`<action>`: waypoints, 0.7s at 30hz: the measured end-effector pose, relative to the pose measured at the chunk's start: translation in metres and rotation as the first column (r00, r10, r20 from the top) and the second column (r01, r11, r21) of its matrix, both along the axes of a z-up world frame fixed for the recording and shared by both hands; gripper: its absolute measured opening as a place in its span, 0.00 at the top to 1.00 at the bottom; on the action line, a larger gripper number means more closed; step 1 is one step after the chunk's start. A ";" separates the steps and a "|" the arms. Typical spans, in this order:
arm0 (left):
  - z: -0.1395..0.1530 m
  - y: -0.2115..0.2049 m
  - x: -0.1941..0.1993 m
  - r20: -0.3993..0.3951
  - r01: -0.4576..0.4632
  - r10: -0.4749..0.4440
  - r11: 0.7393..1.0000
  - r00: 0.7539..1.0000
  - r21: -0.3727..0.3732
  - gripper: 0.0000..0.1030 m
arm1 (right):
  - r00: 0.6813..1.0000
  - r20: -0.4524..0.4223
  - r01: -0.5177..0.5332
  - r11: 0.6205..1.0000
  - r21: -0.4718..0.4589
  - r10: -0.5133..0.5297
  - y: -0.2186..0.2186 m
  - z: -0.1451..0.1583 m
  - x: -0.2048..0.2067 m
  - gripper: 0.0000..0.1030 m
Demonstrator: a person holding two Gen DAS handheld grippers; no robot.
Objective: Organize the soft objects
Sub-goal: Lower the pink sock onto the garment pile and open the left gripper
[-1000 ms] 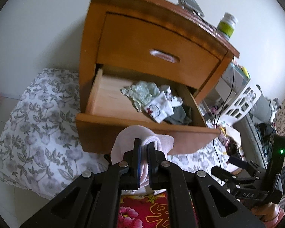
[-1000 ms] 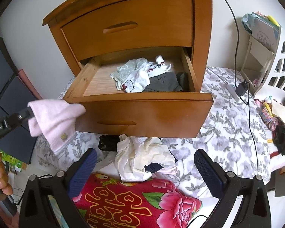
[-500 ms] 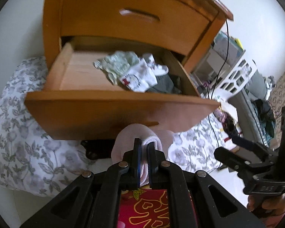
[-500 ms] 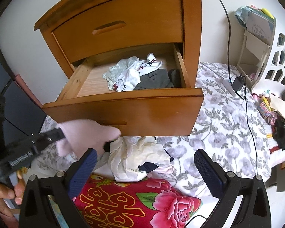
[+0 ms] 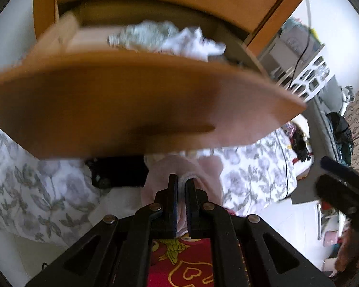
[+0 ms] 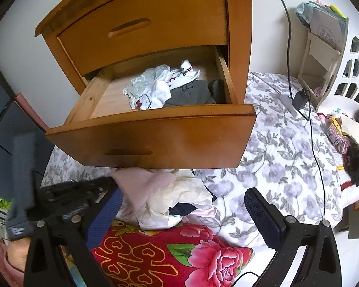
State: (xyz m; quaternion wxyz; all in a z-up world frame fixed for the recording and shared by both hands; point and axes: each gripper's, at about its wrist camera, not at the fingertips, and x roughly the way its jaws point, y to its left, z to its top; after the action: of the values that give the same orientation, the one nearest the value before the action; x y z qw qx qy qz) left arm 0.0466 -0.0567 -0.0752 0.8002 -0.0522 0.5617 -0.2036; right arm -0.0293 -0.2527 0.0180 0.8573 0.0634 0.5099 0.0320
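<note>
Floral quilt (image 6: pixel 282 143) spreads beneath an open wooden drawer (image 6: pixel 155 138).

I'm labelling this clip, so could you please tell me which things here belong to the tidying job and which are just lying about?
Part of the job:
- pink cloth, pinched in the left gripper
- open drawer holding folded clothes
- clothes pile below it
- right gripper, open

Just lying about:
- charger on the floral sheet
- white rack
- red floral fabric
</note>
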 end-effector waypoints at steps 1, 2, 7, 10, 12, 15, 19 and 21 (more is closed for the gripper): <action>-0.007 0.000 0.001 -0.024 -0.002 0.002 1.000 1.000 -0.001 0.95 | 1.000 -0.002 -0.001 1.000 0.000 0.001 0.000 -0.001 0.000 0.00; -0.016 0.000 0.002 -0.055 -0.002 0.002 1.000 0.998 -0.001 0.95 | 1.000 -0.005 -0.001 1.000 -0.001 0.001 0.000 -0.002 0.001 0.00; -0.037 0.000 0.004 -0.110 -0.007 0.009 1.000 0.994 0.021 0.95 | 1.000 -0.015 -0.001 1.000 -0.004 0.001 0.001 -0.005 0.004 0.00; -0.043 0.000 0.005 -0.127 -0.009 0.012 1.000 0.992 0.027 0.95 | 1.000 -0.019 -0.004 1.000 -0.005 0.004 0.003 -0.006 0.005 0.00; -0.047 0.001 0.005 -0.141 -0.008 0.012 1.000 0.990 0.028 0.95 | 1.000 -0.020 -0.007 1.000 -0.006 0.007 0.003 -0.007 0.005 0.00; -0.048 0.001 0.004 -0.150 -0.007 0.011 1.000 0.989 0.029 0.95 | 1.000 -0.022 -0.009 1.000 -0.008 0.009 0.004 -0.007 0.005 0.00; -0.044 0.003 0.002 -0.143 -0.005 0.010 0.999 0.990 0.033 0.95 | 1.000 -0.021 -0.008 1.000 -0.008 0.008 0.005 -0.007 0.005 0.00; -0.041 0.006 0.002 -0.142 -0.006 0.011 0.999 0.990 0.037 0.95 | 1.000 -0.018 -0.007 1.000 -0.009 0.007 0.005 -0.006 0.004 0.00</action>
State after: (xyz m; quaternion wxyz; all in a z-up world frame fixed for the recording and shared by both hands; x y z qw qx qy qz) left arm 0.0487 -0.0510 -0.1159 0.7597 -0.0542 0.6209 -0.1855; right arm -0.0253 -0.2481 0.0124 0.8527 0.0582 0.5181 0.0323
